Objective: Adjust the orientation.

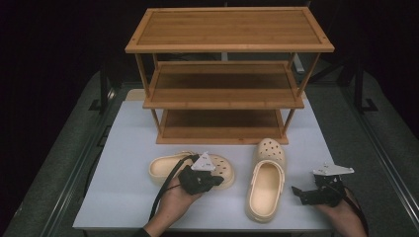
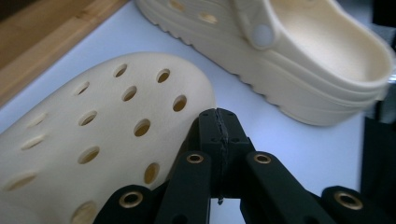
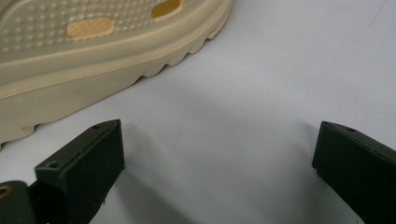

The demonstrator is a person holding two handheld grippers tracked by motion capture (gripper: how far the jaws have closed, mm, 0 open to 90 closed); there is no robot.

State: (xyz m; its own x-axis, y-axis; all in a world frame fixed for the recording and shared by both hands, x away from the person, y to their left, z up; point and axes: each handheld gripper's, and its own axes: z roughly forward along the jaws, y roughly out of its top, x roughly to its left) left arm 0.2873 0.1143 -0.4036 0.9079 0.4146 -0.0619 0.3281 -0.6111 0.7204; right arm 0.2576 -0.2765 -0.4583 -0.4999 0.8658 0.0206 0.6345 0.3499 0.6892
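Left gripper (image 2: pixel 218 122): jaws pressed together, nothing between them, tip just beside the holed toe of the left clog (image 2: pixel 98 140). Right gripper (image 3: pixel 219 172): jaws wide apart over bare table (image 3: pixel 280 70), empty, right clog (image 3: pixel 93 51) near, sole edge just ahead. From above: 2 clogs side by side on the table, left clog (image 1: pixel 170 168) lying crosswise, right clog (image 1: pixel 266 185) toe toward the 3-tier rack (image 1: pixel 227 74), all tiers bare. Likely risk: closed left tip nudging the clog instead of gripping; foam slipping from a shallow pinch.
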